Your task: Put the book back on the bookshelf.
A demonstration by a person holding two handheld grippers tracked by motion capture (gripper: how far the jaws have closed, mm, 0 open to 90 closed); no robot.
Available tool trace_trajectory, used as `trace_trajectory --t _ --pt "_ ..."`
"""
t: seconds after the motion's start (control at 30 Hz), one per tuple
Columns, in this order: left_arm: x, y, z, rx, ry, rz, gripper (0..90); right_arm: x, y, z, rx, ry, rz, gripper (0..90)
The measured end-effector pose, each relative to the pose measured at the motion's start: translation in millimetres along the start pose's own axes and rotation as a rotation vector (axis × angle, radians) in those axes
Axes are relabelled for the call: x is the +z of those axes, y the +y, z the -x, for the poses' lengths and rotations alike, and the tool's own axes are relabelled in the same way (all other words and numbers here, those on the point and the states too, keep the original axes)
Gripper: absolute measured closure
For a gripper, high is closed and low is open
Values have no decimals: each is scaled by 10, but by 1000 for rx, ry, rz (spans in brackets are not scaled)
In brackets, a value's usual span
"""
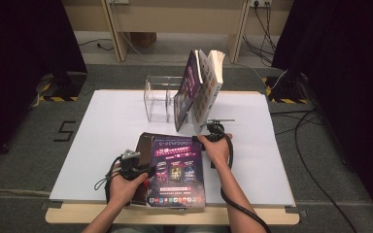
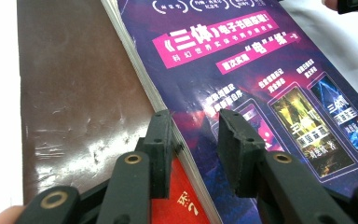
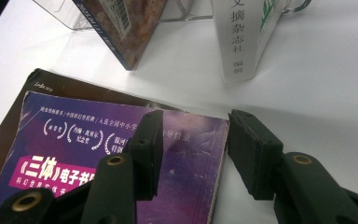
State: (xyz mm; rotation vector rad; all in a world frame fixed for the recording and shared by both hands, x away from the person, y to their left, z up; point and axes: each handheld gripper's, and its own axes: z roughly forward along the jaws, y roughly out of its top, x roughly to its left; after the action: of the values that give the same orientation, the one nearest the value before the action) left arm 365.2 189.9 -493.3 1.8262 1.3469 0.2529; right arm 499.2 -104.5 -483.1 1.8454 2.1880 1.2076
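A purple paperback [image 1: 177, 170] lies flat on a larger brown book [image 1: 143, 145] at the table's front. My left gripper [image 1: 143, 170] sits at its left edge. In the left gripper view the jaws [image 2: 193, 121] stand apart: one rests against the page edge and the other hovers over the purple cover [image 2: 242, 60], with the brown book [image 2: 74, 93] beside it. My right gripper [image 1: 209, 132] is at the far right corner. In the right gripper view its jaws [image 3: 196, 123] are open and straddle that corner of the purple paperback [image 3: 74, 154] without pressing on it.
A clear acrylic holder [image 1: 158, 99] stands at the back of the white tabletop [image 1: 107, 131]. A dark purple book [image 1: 187, 92] and a white-spined book [image 1: 209, 87] lean upright there. A red cover [image 2: 177, 196] peeks out under the paperback's edge.
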Motion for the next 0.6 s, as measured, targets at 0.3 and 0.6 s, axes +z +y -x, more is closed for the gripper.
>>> trace_trajectory --t 0.3,0.6 --pt "-6 31 21 48 17 -12 686 -8 -28 42 25 -5 23 655" --pt "-3 47 17 43 16 -25 687 -80 -31 92 68 42 15 684"
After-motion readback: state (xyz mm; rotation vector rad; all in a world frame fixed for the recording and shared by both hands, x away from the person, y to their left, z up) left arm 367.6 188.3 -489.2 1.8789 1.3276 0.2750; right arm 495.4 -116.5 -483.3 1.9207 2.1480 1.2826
